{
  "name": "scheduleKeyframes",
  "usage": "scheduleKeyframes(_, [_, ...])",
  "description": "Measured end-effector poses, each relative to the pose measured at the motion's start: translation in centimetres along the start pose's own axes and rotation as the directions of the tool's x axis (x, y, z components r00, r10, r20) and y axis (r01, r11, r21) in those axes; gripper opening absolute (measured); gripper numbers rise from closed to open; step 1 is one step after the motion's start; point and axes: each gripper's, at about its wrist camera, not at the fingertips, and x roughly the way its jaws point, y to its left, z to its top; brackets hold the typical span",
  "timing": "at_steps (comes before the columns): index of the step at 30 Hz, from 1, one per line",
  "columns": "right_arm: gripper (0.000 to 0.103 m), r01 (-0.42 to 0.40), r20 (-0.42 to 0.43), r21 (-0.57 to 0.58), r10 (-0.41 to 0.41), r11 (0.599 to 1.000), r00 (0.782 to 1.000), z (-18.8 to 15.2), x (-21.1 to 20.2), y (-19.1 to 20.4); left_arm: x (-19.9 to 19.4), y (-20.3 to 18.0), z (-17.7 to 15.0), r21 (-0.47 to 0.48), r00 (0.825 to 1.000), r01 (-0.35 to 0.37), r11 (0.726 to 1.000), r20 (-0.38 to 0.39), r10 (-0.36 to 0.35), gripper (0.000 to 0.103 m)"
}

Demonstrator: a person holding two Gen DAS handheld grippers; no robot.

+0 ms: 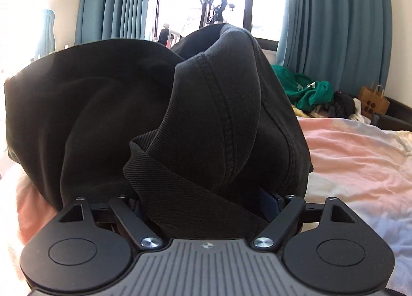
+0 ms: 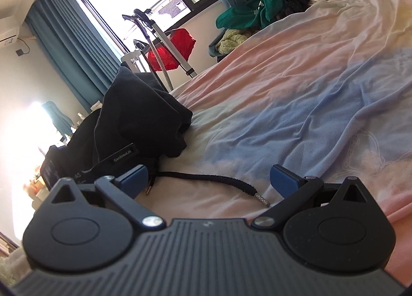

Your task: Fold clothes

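Note:
A black hooded garment is bunched up and fills most of the left wrist view, its stitched seam running down the middle. My left gripper is shut on a thick fold of it; the cloth hides both fingers except a sliver of blue pad. From the right wrist camera the same garment stands in a heap at the left of the bed. Its black drawstring trails across the sheet between the blue pads of my right gripper. That gripper is open and low over the bed, touching nothing.
The bed sheet is rumpled, in pink, blue and yellow. A pile of green and other clothes lies at the far end, with a paper bag beside it. A garment steamer stand and teal curtains stand by the window.

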Motion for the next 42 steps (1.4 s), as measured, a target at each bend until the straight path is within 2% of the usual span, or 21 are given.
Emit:
scheduleKeyframes(1, [0.103, 0.006, -0.001, 0.003, -0.006, 1.0, 1.0, -0.1, 0.2, -0.2, 0.9, 0.0, 0.1, -0.009, 1.0, -0.009, 1.0, -0.023, 0.009, 0.065])
scheduleKeyframes(2, [0.103, 0.011, -0.003, 0.001, -0.011, 1.0, 1.0, -0.2, 0.5, -0.3, 1.9, 0.2, 0.4, -0.031, 0.999, -0.023, 0.999, -0.042, 0.021, 0.045])
scheduleKeyframes(3, [0.103, 0.017, -0.006, -0.006, -0.017, 1.0, 1.0, -0.4, 0.7, -0.4, 2.3, 0.4, 0.6, -0.052, 0.999, -0.024, 0.998, -0.045, 0.022, 0.036])
scheduleKeyframes(4, [0.103, 0.024, -0.009, -0.013, -0.024, 1.0, 1.0, -0.6, 1.0, -0.5, 2.4, 0.6, 0.9, -0.088, 0.999, -0.013, 0.996, -0.045, 0.009, 0.023])
scheduleKeyframes(5, [0.103, 0.031, -0.01, -0.021, -0.031, 0.999, 0.999, -0.7, 1.2, -0.5, 1.7, 0.3, 1.2, -0.077, 0.999, -0.004, 0.997, -0.033, 0.001, 0.015])
scheduleKeyframes(9, [0.103, 0.029, -0.002, -0.024, -0.029, 0.999, 1.0, -0.9, 1.6, -0.3, -1.6, -0.7, 2.4, -0.026, 0.999, 0.049, 0.998, 0.026, -0.048, 0.011])
scheduleKeyframes(13, [0.103, 0.005, 0.018, -0.041, -0.004, 0.999, 1.0, -1.1, 1.1, 0.5, -8.4, -0.8, 2.9, 0.039, 0.973, 0.189, 0.981, 0.131, -0.192, 0.01])
scheduleKeyframes(17, [0.103, -0.031, 0.014, -0.044, 0.032, 0.999, 0.999, -1.4, 0.1, 1.2, -15.3, 0.2, 2.2, 0.072, 0.947, 0.282, 0.957, 0.138, -0.289, 0.01])
scheduleKeyframes(21, [0.103, -0.086, 0.028, -0.063, 0.088, 0.994, 0.996, -1.6, -1.5, 2.2, -21.2, 1.5, 0.7, 0.072, 0.929, 0.334, 0.94, 0.144, -0.341, 0.01])
scheduleKeyframes(23, [0.103, -0.105, 0.038, -0.072, 0.108, 0.992, 0.993, -1.7, -2.4, 2.8, -24.9, 2.8, -1.0, 0.053, 0.935, 0.311, 0.949, 0.16, -0.315, 0.01])
scheduleKeyframes(26, [0.103, -0.16, 0.014, -0.063, 0.161, 0.985, 0.987, -2.1, -3.0, 3.5, -29.3, 5.0, -4.3, 0.071, 0.953, 0.273, 0.959, 0.116, -0.28, 0.011])
scheduleKeyframes(29, [0.103, -0.232, -0.029, -0.068, 0.231, 0.97, 0.973, -2.8, -3.1, 4.5, -30.1, 7.8, -7.0, 0.001, 0.971, 0.24, 0.971, -0.008, -0.24, 0.012])
scheduleKeyframes(31, [0.103, -0.268, -0.058, -0.094, 0.264, 0.959, 0.963, -3.5, -3.0, 5.3, -29.2, 9.4, -8.2, -0.054, 0.97, 0.214, 0.975, -0.103, -0.219, 0.013])
scheduleKeyframes(33, [0.103, -0.289, -0.083, -0.13, 0.28, 0.948, 0.956, -4.3, -2.6, 6.1, -28.4, 9.7, -8.3, -0.069, 0.972, 0.196, 0.978, -0.119, -0.203, 0.014])
scheduleKeyframes(36, [0.103, -0.303, -0.116, -0.153, 0.287, 0.941, 0.951, -5.3, -1.6, 6.6, -27.8, 10.0, -8.3, -0.081, 0.97, 0.206, 0.975, -0.112, -0.214, 0.015])
scheduleKeyframes(39, [0.103, -0.332, -0.154, -0.116, 0.313, 0.936, 0.937, -5.8, 0.0, 6.7, -27.5, 9.9, -8.5, -0.086, 0.972, 0.198, 0.976, -0.113, -0.207, 0.016])
scheduleKeyframes(42, [0.103, -0.385, -0.185, -0.036, 0.373, 0.922, 0.909, -6.0, 1.5, 6.4, -27.5, 9.8, -8.9, -0.096, 0.971, 0.199, 0.975, -0.113, -0.209, 0.018])
